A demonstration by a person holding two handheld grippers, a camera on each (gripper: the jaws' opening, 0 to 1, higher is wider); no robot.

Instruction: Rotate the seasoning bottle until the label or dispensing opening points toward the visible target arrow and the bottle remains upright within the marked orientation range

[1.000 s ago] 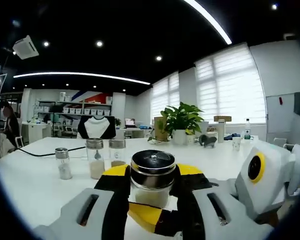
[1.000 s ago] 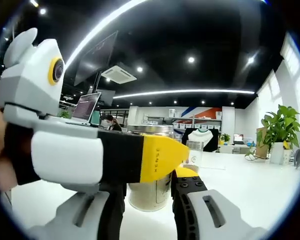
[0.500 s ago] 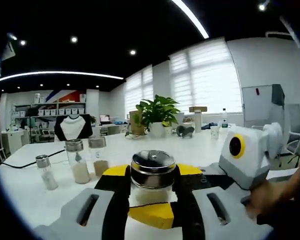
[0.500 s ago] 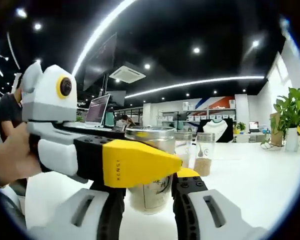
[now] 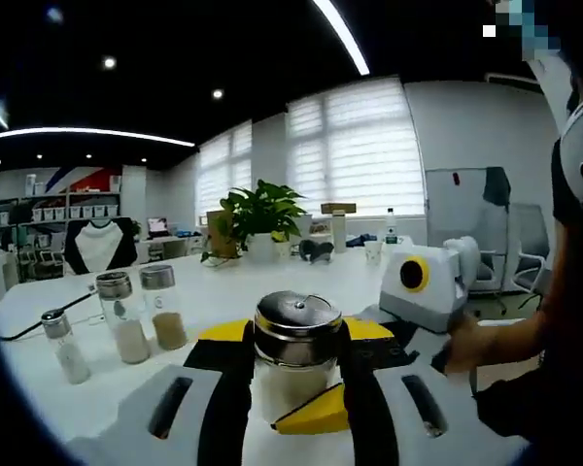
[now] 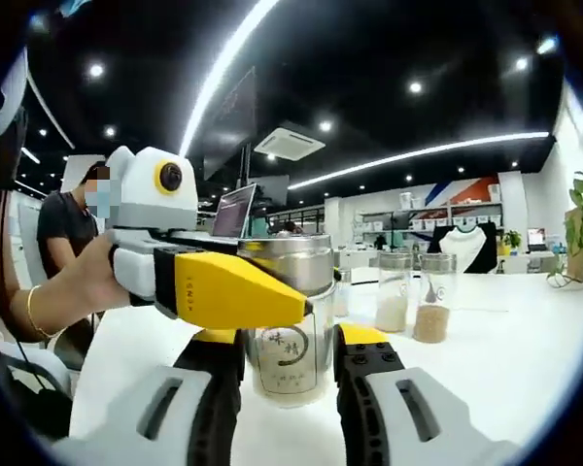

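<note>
Standing upright on the white table [image 5: 223, 291], the seasoning bottle [image 5: 296, 354] with its steel cap sits pinched between the jaws of the left gripper [image 5: 293, 388], and the right gripper [image 6: 290, 374] closes on it too, from another side. In the right gripper view its label faces the camera. Beyond and left of the left gripper stand three small shakers [image 5: 126, 316]; a potted plant [image 5: 257, 218] lies further off.

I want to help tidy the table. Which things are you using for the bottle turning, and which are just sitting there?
In use:
seasoning bottle, upright
left gripper, jaws around it
right gripper, jaws around it

Just sitting:
two tall jars
small shaker
potted plant
white table
</note>
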